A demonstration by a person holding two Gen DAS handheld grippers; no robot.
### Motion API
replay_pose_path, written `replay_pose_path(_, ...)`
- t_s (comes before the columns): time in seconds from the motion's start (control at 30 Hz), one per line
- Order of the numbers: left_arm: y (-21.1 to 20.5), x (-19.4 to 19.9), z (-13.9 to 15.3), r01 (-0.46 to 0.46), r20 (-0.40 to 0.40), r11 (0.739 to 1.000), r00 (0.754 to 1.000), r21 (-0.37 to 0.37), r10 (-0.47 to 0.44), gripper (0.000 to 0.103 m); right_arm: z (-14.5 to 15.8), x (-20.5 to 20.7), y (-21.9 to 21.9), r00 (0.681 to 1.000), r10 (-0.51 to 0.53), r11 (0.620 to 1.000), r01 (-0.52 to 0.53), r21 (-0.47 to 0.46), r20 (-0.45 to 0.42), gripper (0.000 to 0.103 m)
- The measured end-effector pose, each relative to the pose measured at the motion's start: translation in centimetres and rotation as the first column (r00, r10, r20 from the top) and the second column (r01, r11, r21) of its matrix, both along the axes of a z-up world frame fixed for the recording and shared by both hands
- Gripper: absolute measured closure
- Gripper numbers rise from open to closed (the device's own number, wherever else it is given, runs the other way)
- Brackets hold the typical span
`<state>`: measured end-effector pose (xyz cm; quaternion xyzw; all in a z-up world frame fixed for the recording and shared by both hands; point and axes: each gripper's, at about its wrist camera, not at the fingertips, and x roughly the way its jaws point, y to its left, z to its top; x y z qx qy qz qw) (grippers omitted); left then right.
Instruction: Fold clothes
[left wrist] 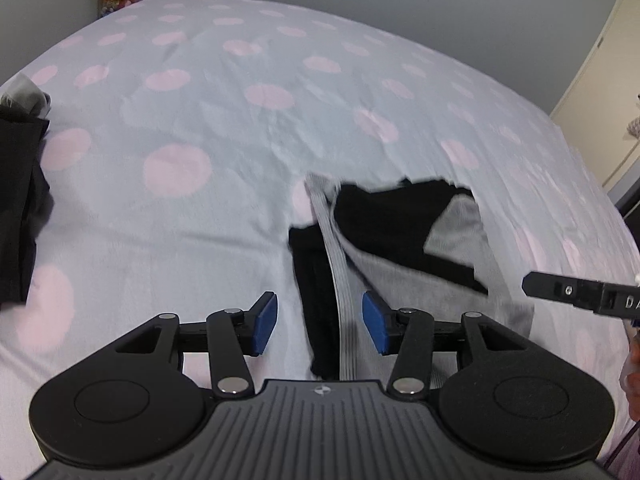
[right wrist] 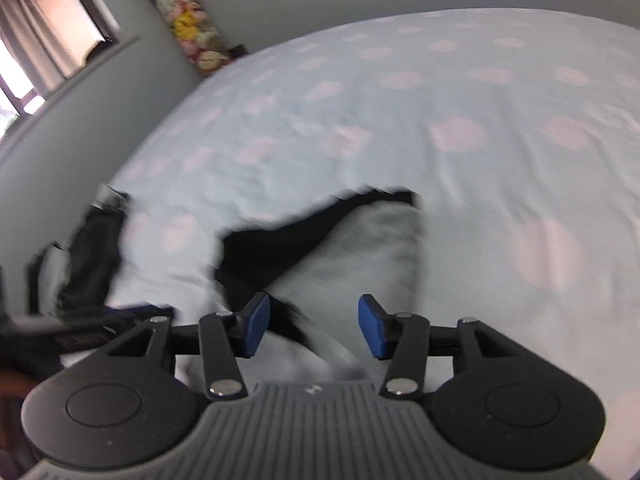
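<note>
A grey and black garment (left wrist: 400, 240) lies crumpled on the bed with a striped grey waistband running toward me. My left gripper (left wrist: 320, 322) is open, its blue pads on either side of the waistband's near end, just above it. The other gripper's black finger (left wrist: 560, 292) shows at the right edge. In the blurred right wrist view, the same garment (right wrist: 360, 248) lies in front of my right gripper (right wrist: 314, 326), which is open and empty over the garment's near part.
The bed has a pale blue cover with pink dots (left wrist: 240, 140). A pile of dark clothes (left wrist: 20, 200) lies at the left, also in the right wrist view (right wrist: 88, 248). Plush toys (right wrist: 192, 32) stand by the wall. A window (right wrist: 40, 40) is at far left.
</note>
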<state>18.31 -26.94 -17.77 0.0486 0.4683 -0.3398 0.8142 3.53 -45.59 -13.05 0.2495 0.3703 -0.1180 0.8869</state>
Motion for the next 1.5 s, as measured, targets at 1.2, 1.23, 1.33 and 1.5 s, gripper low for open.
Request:
replay_pose_path(1.2, 1.9, -2.2, -1.6, 0.071, -0.105, 0.996, 0.991, -0.057, -0.077, 0.053, -5.9, -0.1, 17.3, 0.914, 0.405, 0.904, -0.407, -0.129, -0.043, 0.087)
replay_pose_path(1.23, 1.4, -2.6, -1.8, 0.091, -0.102, 0.995, 0.990, -0.048, -0.095, 0.053, -5.9, -0.3, 17.2, 0.913, 0.405, 0.905, -0.407, -0.128, -0.040, 0.086)
replay_pose_path(1.33, 0.4, -3.3, -2.2, 0.120, -0.089, 0.993, 0.989, 0.004, -0.119, 0.053, -5.6, -0.7, 17.1, 0.912, 0.410, 0.903, -0.411, -0.124, -0.032, 0.083)
replay_pose_path(1.5, 0.7, -3.2, -2.5, 0.087, -0.062, 0.994, 0.995, 0.071, -0.082, 0.053, -4.2, -2.5, 15.6, 0.935, 0.354, 0.924, -0.350, -0.155, -0.007, 0.066)
